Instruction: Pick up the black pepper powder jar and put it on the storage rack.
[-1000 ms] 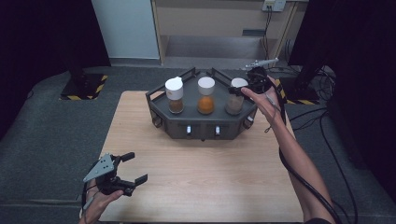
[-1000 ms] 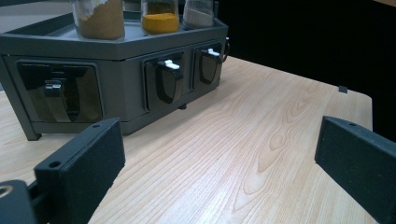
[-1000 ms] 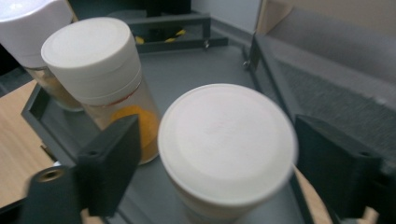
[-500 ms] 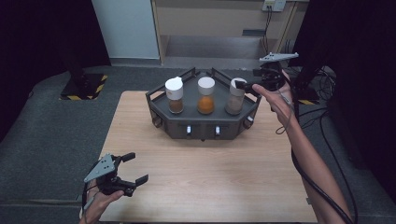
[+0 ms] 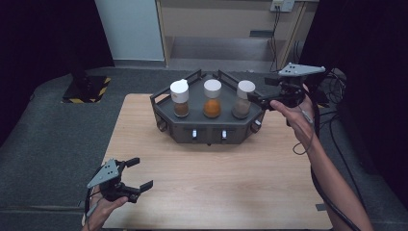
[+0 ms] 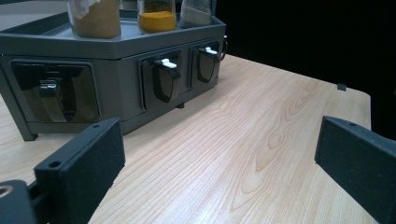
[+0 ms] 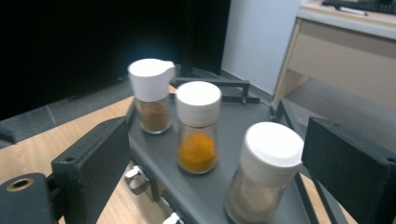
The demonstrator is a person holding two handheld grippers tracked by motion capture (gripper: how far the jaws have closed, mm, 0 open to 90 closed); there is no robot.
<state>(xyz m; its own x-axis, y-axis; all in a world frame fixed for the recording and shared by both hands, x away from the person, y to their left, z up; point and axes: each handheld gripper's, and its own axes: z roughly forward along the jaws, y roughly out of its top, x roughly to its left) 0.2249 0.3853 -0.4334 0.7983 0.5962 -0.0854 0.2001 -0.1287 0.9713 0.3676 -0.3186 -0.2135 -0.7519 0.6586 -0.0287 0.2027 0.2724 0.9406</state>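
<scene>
Fingers first: right gripper (image 5: 257, 99) has its jaws apart with nothing pinched, and they've just been opening a bit wider. It sits at the right edge of the rack (image 5: 208, 126), aimed at the grey jar (image 5: 244, 98), close but not touching as far as I can tell. Left gripper (image 5: 137, 173) is spread wide too, empty, parked low near the front corner of the table (image 5: 216, 187).

My guess is the grey jar is what it's after. To do it well I'd come in level, centre the glass body between the pads (image 7: 93, 158) and clamp below the white cap so the cap doesn't pop or slip. Also keep clear of the orange jar (image 5: 212, 98) right beside it.

Grey jar stands upright in the rack's right spot, long axis vertical, cap up. Brown jar (image 5: 180, 97) stands upright on the left.
</scene>
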